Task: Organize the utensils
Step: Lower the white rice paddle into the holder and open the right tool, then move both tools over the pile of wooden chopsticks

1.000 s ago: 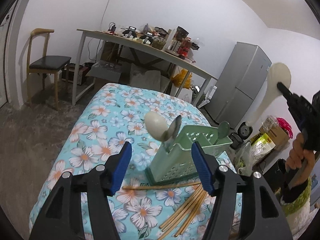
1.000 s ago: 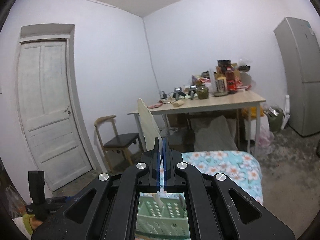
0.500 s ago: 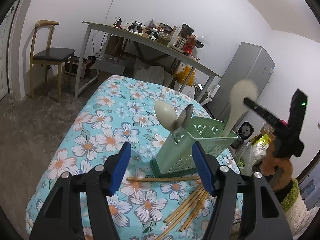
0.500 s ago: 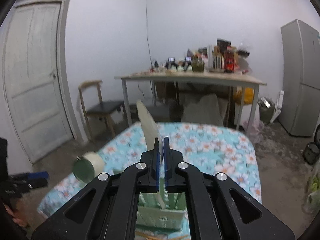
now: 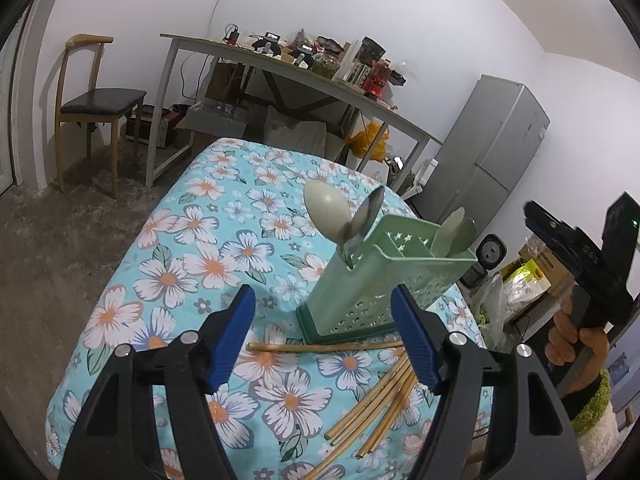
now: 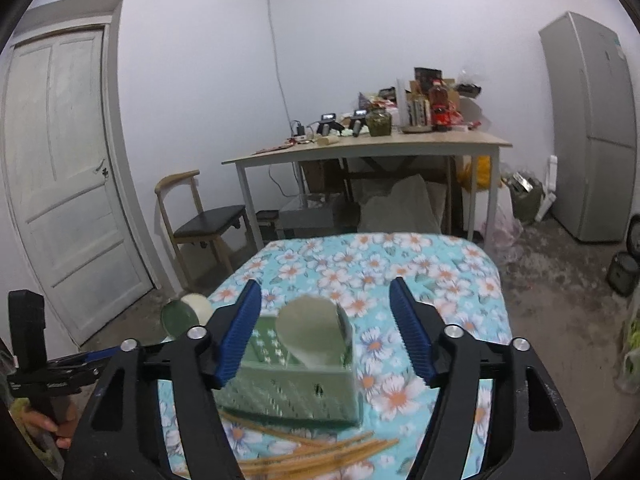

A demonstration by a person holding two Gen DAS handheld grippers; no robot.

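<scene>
A green perforated utensil holder [image 5: 372, 276] [image 6: 304, 384] stands on the floral tablecloth [image 5: 192, 248]. A cream spoon [image 5: 326, 208] and a metal spoon [image 5: 370, 210] lean out of its left end. A pale rice paddle [image 5: 454, 232] [image 6: 312, 332] stands in its right end, touched by neither finger. Above it my right gripper [image 6: 325, 286] is opening, its jaws wide on either side of the paddle. My left gripper [image 5: 323, 300] hovers before the holder, also opening, with nothing gripped. Several bamboo chopsticks [image 5: 372, 404] [image 6: 320, 452] lie loose in front of the holder.
Beyond the table's far edge stand a cluttered desk [image 5: 304, 76] [image 6: 368, 148], a wooden chair [image 5: 96, 100] [image 6: 208, 220] and a grey fridge [image 5: 488, 152] [image 6: 592, 128]. A white door [image 6: 64, 184] is at the left. Bags and a rice cooker [image 5: 490, 250] sit on the floor at the right.
My right gripper came down over the holder and opened, letting the rice paddle go; the paddle now stands in the holder's right end. My left gripper widened a little.
</scene>
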